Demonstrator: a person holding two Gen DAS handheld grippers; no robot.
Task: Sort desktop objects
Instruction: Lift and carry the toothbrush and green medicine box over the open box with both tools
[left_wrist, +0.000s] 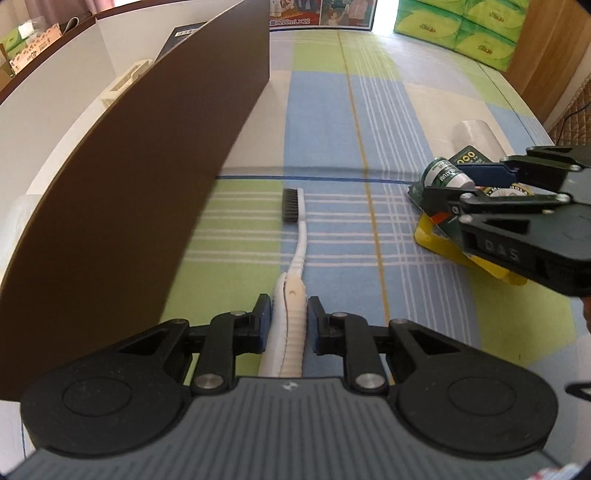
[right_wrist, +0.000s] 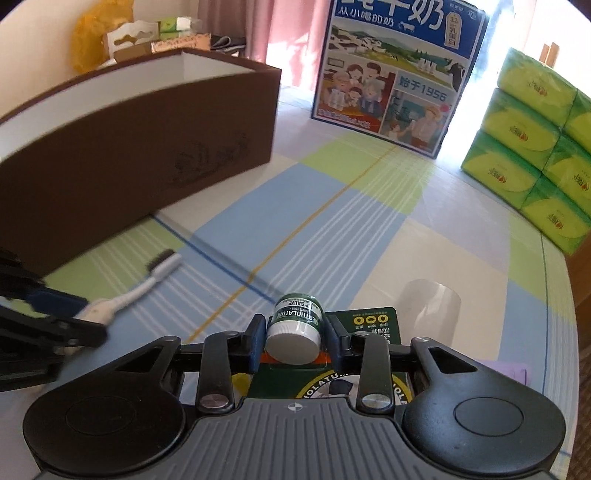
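A white toothbrush (left_wrist: 298, 240) with dark bristles lies on the checked tablecloth; its ribbed handle sits between the fingers of my left gripper (left_wrist: 289, 314), which is closed on it. It also shows in the right wrist view (right_wrist: 147, 286). My right gripper (right_wrist: 294, 334) is shut on a small green lip-salve jar (right_wrist: 295, 326) with a white cap, above its green card packaging (right_wrist: 373, 325). From the left wrist view the right gripper (left_wrist: 476, 184) holds the jar (left_wrist: 445, 173) at the right.
A brown box (right_wrist: 147, 147) with a white inside stands at the left, close to the left gripper (left_wrist: 147, 166). A clear plastic cup (right_wrist: 430, 299) lies right of the jar. A milk carton box (right_wrist: 395, 70) and green tissue packs (right_wrist: 535, 140) stand at the back.
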